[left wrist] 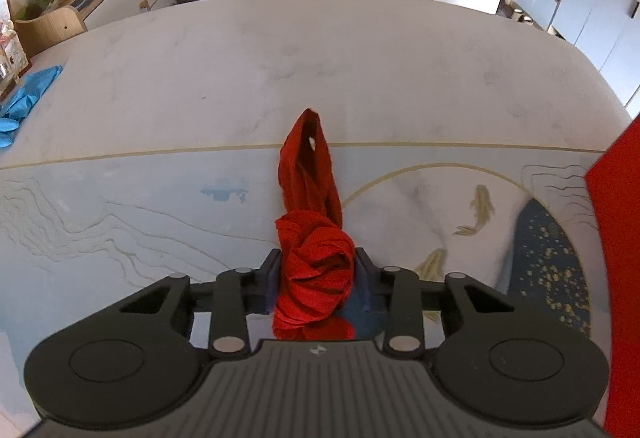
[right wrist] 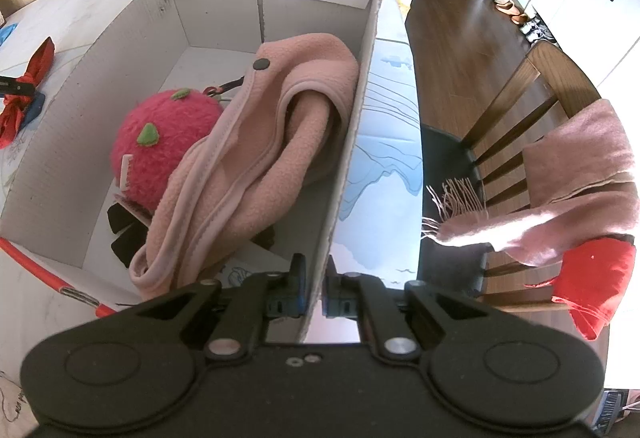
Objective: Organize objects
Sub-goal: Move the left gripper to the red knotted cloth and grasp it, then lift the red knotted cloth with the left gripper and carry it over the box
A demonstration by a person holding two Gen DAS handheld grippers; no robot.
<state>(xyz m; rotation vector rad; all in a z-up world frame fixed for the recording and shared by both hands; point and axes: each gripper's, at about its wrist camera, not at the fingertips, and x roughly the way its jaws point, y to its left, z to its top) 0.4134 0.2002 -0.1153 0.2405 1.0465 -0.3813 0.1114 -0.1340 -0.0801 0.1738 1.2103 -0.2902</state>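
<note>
Left gripper (left wrist: 316,278) pinching knotted red cloth (left wrist: 314,238) on table (left wrist: 240,78), tail toward 12 o'clock. Right gripper (right wrist: 314,294) clamped on box (right wrist: 348,142) wall. Cloth likely light, limp; the knot seems the best hold.

Our left gripper (left wrist: 316,274) points steeply downward, its pads pressed against a knotted red cloth (left wrist: 314,238); our right gripper (right wrist: 314,290), likewise angled down, is clamped on the box wall (right wrist: 348,142) between its fingers.
</note>
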